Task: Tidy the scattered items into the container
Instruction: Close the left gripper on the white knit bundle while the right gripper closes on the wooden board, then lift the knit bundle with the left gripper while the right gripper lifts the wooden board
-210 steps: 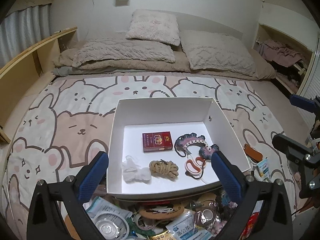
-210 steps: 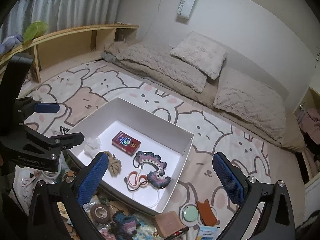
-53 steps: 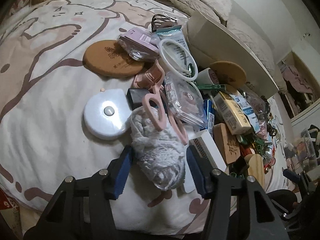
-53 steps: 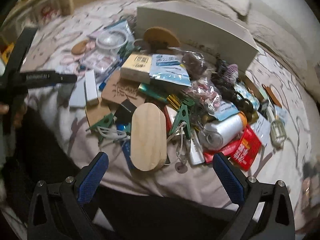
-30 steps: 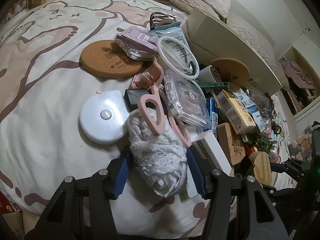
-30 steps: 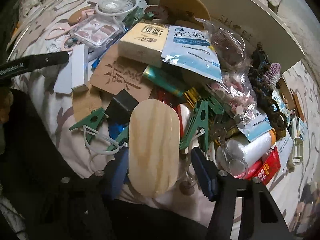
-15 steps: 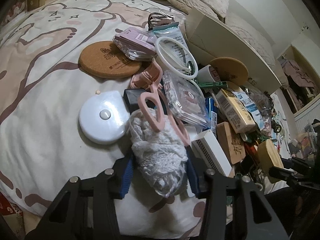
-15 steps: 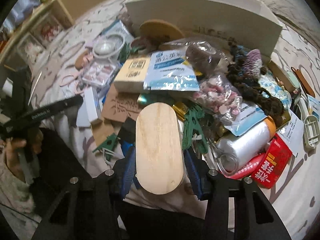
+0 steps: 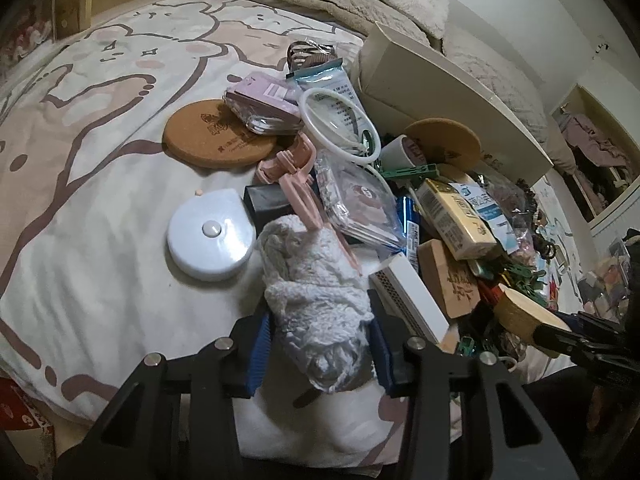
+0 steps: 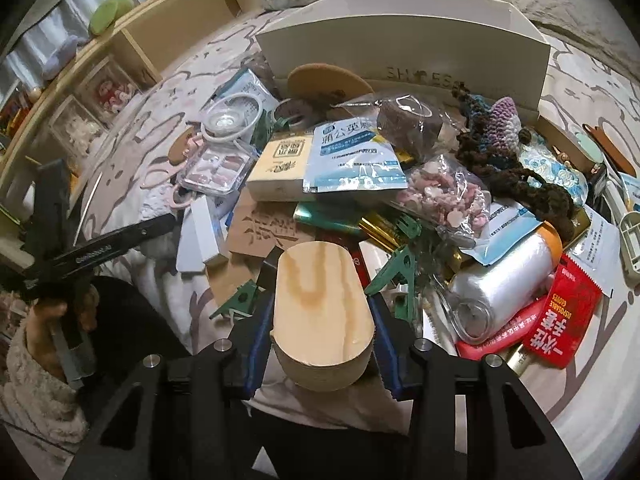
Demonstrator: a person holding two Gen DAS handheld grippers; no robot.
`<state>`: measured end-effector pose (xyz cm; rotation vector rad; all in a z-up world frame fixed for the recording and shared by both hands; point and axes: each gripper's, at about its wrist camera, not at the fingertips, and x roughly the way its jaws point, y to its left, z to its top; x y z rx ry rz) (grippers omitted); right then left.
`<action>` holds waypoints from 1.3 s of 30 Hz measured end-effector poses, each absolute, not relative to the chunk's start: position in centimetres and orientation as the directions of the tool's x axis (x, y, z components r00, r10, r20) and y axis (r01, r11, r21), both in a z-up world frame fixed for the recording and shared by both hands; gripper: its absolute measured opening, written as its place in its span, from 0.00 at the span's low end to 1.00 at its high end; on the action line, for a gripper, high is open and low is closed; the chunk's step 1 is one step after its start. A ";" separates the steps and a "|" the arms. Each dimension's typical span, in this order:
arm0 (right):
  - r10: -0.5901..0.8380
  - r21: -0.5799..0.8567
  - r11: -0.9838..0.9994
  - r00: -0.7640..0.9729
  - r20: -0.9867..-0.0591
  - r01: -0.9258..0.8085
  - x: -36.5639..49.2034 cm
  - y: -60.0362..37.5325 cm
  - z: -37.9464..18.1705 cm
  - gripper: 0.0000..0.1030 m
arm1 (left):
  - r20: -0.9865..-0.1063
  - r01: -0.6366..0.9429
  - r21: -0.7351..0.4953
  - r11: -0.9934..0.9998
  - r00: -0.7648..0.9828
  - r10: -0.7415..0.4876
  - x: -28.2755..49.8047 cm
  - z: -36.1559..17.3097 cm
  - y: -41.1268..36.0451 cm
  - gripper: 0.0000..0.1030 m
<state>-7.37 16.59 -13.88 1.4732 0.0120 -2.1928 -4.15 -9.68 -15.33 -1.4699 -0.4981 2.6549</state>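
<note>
A: We have the white cloth [image 9: 320, 300] at the near edge of the pile on the bed [image 9: 80, 200], between the pads of our left tongs [image 9: 320, 348], which are closing on it. The box [image 10: 400, 56] stands beyond the heap, well apart from it.

B: And the right tongs [image 10: 320, 336] are clenched on the wood block [image 10: 324, 312], held clear above the clutter.

A: Our worry on the left is the pink scissors [image 9: 304, 196]. One blade lies across the top of the cloth. If we lift straight up, they may ride along and drop, or drag the clear packet [image 9: 356, 208] beside them.

B: The cloth is also soft and bunched. A grip on loose folds could let it unroll or slip out on the way to the box.

A: On the right, the block's faces look smooth. We judge that a tilt could let it slide down between the pads.

B: Both tongs point steeply down. In the right view our left hand [image 10: 60, 312] grips its handle, low at the left.
</note>
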 end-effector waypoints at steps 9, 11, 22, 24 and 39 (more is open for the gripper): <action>-0.301 0.187 -0.866 -0.186 -0.935 0.463 -7.9 14.0 -16.4 0.45 | -0.806 0.089 -0.310 -0.947 -0.552 0.212 -3.3 -14.6 -9.5 0.42; -0.296 0.181 -0.866 -0.186 -0.937 0.466 -7.9 13.9 -16.5 0.45 | -0.804 0.082 -0.311 -0.947 -0.554 0.216 -3.1 -14.5 -9.5 0.42; -0.605 0.556 -0.787 -0.155 -0.781 0.269 -9.8 18.7 -15.9 0.44 | -0.774 0.033 -0.318 -0.947 -0.586 0.240 -2.3 -12.7 -8.9 0.42; -0.637 0.592 -0.765 -0.163 -0.753 0.253 -9.9 19.0 -15.8 0.44 | -0.769 0.019 -0.311 -0.950 -0.592 0.240 -2.2 -12.3 -8.5 0.42; -0.612 0.548 -0.789 -0.282 -0.739 0.276 -10.0 19.7 -12.9 0.44 | -0.739 -0.062 -0.309 -0.949 -0.612 0.281 -3.1 -10.1 -5.7 0.42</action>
